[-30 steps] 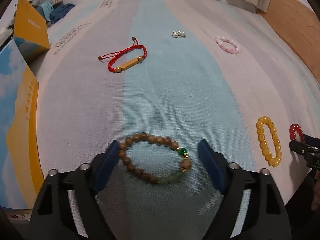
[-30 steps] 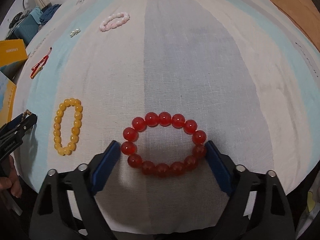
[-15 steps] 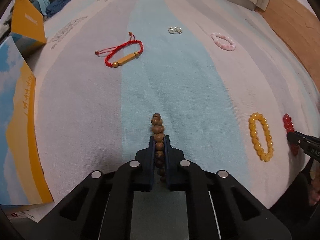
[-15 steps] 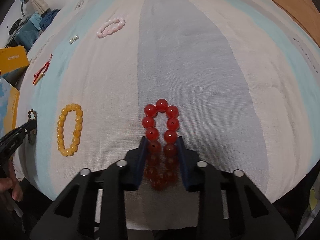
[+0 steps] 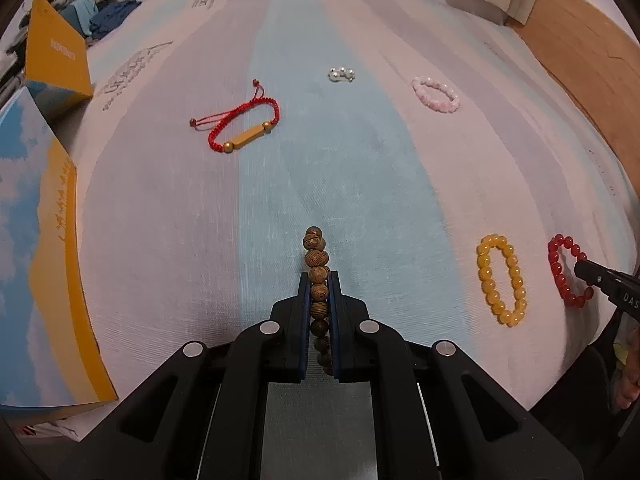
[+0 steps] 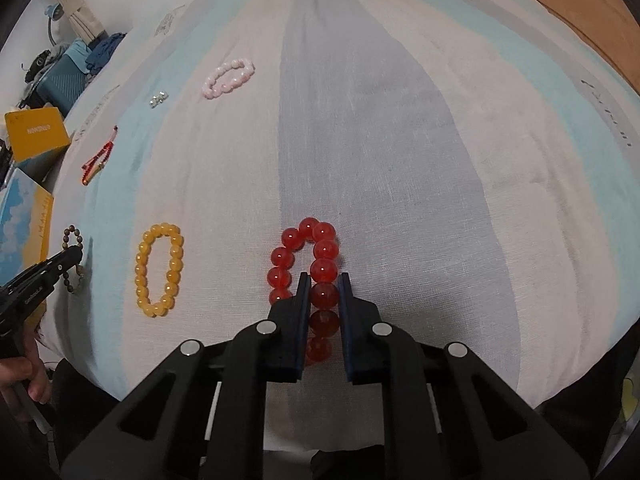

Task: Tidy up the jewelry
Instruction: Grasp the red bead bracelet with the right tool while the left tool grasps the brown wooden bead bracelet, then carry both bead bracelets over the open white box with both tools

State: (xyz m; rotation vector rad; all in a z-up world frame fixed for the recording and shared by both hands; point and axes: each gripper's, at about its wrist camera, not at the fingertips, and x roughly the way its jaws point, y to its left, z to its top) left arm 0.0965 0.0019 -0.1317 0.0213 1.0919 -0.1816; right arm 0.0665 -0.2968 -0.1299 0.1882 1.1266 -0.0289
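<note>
My left gripper [image 5: 320, 276] is shut on the brown wooden bead bracelet [image 5: 316, 258], which sticks out edge-on beyond the fingertips above the striped cloth. My right gripper [image 6: 323, 278] is shut on one side of the red bead bracelet [image 6: 325, 248]; its other side bulges out to the left of the jaws. A yellow bead bracelet [image 5: 500, 278] [image 6: 160, 270] lies flat between the two grippers. Farther back lie a red cord bracelet with a gold bar [image 5: 244, 128], a small pearl piece [image 5: 341, 74] and a pink bead bracelet [image 5: 436, 94] [image 6: 229, 78].
A striped blue, white and grey cloth [image 5: 340, 168] covers the surface. A sky-print box with a yellow edge [image 5: 36, 272] lies along the left edge, and a yellow box [image 5: 56, 60] stands behind it. Bare wood [image 5: 580, 52] shows at the far right.
A second ago both grippers were open around flat bracelets. Both closed, squeezing the wooden and red bracelets into narrow loops. Since half a second ago the right gripper has tightened on one strand.
</note>
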